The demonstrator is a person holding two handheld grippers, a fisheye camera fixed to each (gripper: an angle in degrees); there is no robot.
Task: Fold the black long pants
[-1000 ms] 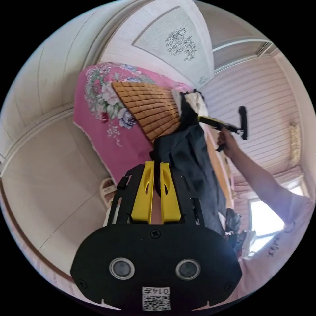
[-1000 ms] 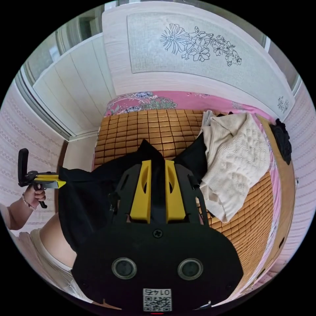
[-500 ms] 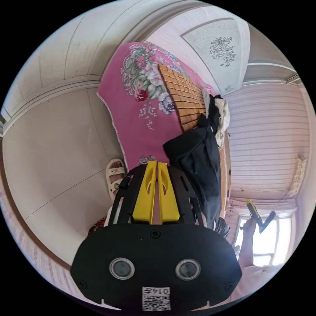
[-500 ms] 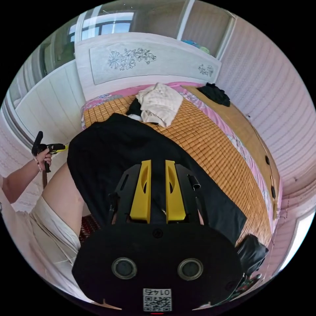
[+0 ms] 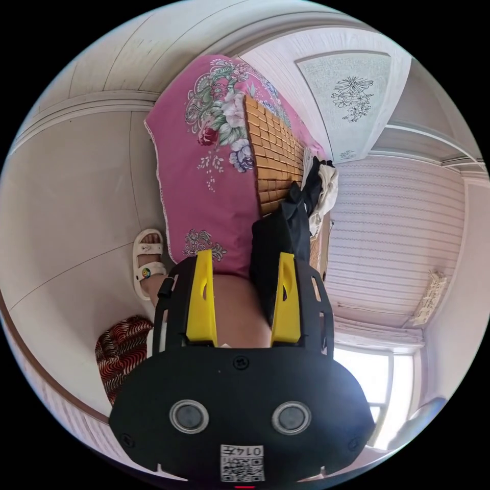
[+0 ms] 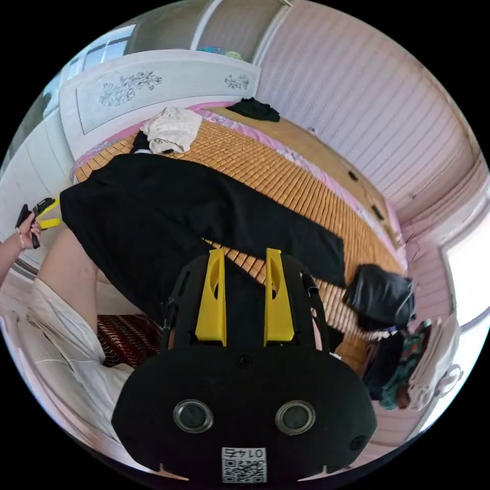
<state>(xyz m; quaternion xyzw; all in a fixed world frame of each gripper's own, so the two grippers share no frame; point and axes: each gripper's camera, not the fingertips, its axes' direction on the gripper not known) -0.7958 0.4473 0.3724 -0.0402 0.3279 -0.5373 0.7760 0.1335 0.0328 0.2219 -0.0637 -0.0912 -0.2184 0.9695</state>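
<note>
Black long pants (image 6: pixel 194 214): spread across the bed's bamboo mat (image 6: pixel 286 178), one edge overhanging; left gripper (image 5: pixel 244 260) and right gripper (image 6: pixel 245 255) fingers parted, empty; risk: unheld overhang sliding floorward.

Bed (image 6: pixel 326 173): black pants (image 6: pixel 168 204), cream sweater (image 6: pixel 171 130).
</note>
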